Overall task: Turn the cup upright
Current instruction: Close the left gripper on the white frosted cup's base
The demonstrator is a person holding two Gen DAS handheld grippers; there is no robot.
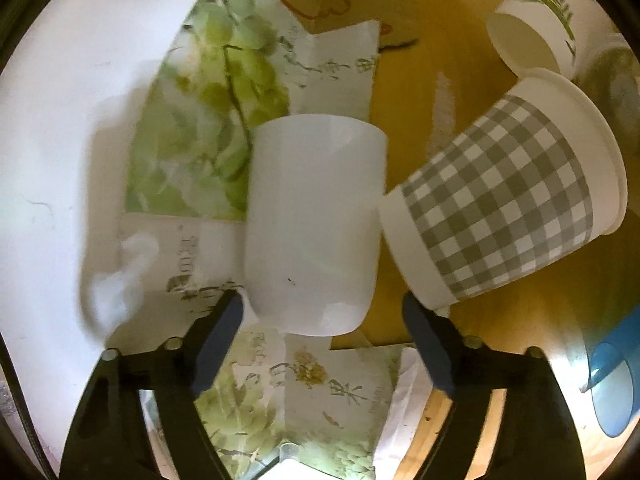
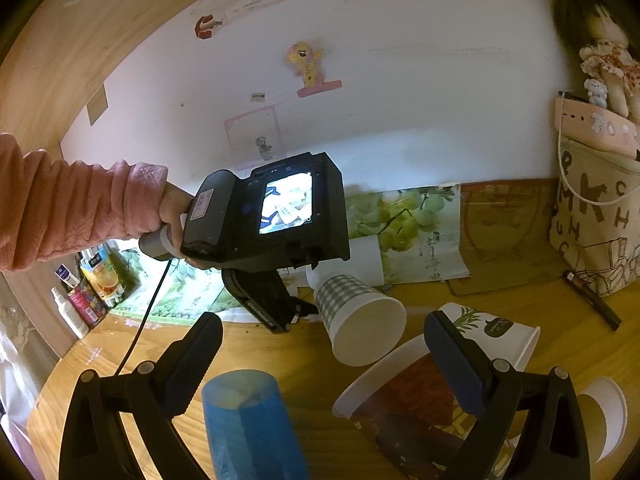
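While the left tool [image 1: 322, 324] hangs spread around the white cup [image 1: 316, 220], we judge closing comes next; the right tool [image 2: 324, 354] is spread, idle.

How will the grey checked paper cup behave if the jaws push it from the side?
The checked cup lies on its side on the wooden table, so it would probably roll, curving because it tapers. It looks like thin paper, likely light and easy to dent. It seems to touch the white mug, which may block it on that side.
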